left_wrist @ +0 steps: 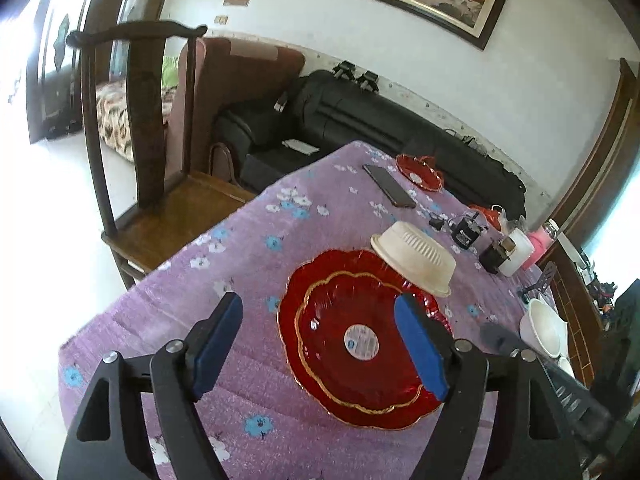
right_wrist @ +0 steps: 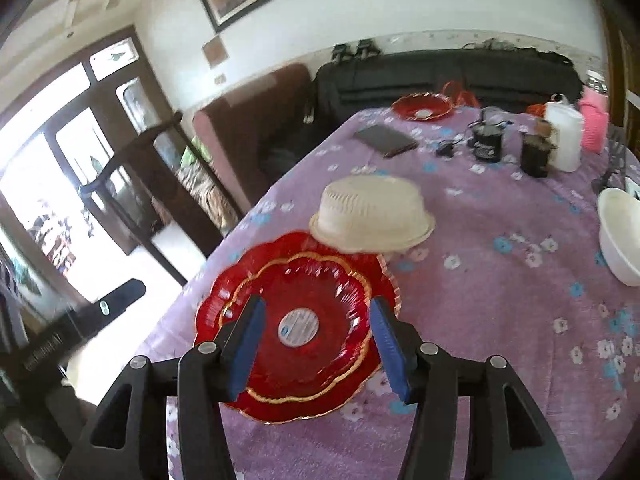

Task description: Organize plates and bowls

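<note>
Right wrist, fingers (right_wrist: 316,344) spread over red plates (right_wrist: 304,356)

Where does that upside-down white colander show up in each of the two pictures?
Left wrist view: the upside-down white colander sits right of centre, overlapping the far edge of the stacked red plates.
Right wrist view: the colander sits near centre, again at the plates' far edge.
Shared landmark: the dark phone lying beyond it.

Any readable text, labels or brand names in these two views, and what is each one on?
None can be read.
Round sticker on the red plate: print too small.
Sticker on the far red plate: blurred.
Black cup: pale marking, illegible.
Lettering on the left gripper's body, seen from the right wrist: blurred.
</note>
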A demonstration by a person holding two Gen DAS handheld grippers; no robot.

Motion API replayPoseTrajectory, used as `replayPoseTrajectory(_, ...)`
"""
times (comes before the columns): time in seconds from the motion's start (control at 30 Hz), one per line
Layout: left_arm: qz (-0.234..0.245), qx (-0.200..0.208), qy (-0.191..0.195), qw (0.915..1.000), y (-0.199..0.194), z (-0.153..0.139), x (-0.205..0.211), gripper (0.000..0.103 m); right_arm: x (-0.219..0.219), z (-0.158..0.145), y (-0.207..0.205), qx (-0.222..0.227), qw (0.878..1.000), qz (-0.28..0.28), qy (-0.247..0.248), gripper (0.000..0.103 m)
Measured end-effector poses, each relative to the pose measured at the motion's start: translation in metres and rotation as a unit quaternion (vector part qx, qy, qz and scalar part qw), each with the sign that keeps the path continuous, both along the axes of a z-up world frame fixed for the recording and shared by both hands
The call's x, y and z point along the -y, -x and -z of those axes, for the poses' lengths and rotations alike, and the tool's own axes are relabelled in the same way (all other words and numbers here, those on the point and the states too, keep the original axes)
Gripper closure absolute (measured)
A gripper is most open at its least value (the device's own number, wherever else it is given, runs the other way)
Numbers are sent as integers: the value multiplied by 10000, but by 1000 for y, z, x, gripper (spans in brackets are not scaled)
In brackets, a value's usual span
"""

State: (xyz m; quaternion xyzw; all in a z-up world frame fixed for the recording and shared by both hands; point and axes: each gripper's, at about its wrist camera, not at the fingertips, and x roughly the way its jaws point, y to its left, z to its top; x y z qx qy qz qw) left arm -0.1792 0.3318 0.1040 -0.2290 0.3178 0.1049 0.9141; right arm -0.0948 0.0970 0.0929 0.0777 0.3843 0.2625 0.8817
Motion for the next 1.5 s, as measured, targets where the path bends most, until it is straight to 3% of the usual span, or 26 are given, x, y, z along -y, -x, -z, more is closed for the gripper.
replayPoseTrajectory(0.23, -140, -38, 163, 9998, 8, 6, -10, 25, 31, 8, -20, -457, 9973, 254, -516, 44)
replayPoseTrajectory(0.43, -264, 2, 301, 9992, 14, 8, -18, 25, 51, 25, -52, -1152, 9848, 120, -1293, 44)
replayPoseTrajectory(0.6, -186, 12, 287, 9994, 12, 10, -13, 25, 60, 59, -95, -1933, 9614, 238, -1943, 44)
replayPoseTrajectory(0.7, -166, -11, 248, 9996, 11, 10, -12, 25, 70, 87, -119, -2409, 9358, 459, -2535, 44)
replayPoseTrajectory(0.87, -103, -87, 158, 9998, 5, 13, -10, 25, 61, 118, -150, -2701, 9086, 375, -3165, 44)
replayPoseTrajectory(0.93, -85, -108, 118, 9998, 4, 13, -9, 25, 53, 122, -161, -2686, 9066, 285, -3242, 44)
replayPoseTrajectory(1.0, -46, -109, 82, 9999, 3, 12, -8, 25, 50, 122, -162, -2559, 9025, 214, -3457, 50)
replayPoseTrajectory(1.03, -34, -111, 68, 9999, 3, 12, -7, 25, 49, 121, -161, -2492, 8997, 132, -3582, 72)
replayPoseTrajectory(1.07, -21, -100, 44, 9999, 2, 11, -7, 25, 46, 118, -158, -2438, 9000, 99, -3611, 86)
replayPoseTrajectory(1.3, 46, -90, 66, 9999, -1, 10, -2, 25, 57, 48, -135, -1443, 9441, 160, -2961, 90)
replayPoseTrajectory(1.4, 130, -63, -4, 9999, 0, 7, 3, 25, 67, 5, -113, -833, 9798, 287, -1795, 92)
replayPoseTrajectory(1.5, 214, -21, -26, 9998, 2, 4, 9, 25, 72, -26, -88, -279, 9976, 374, -521, 93)
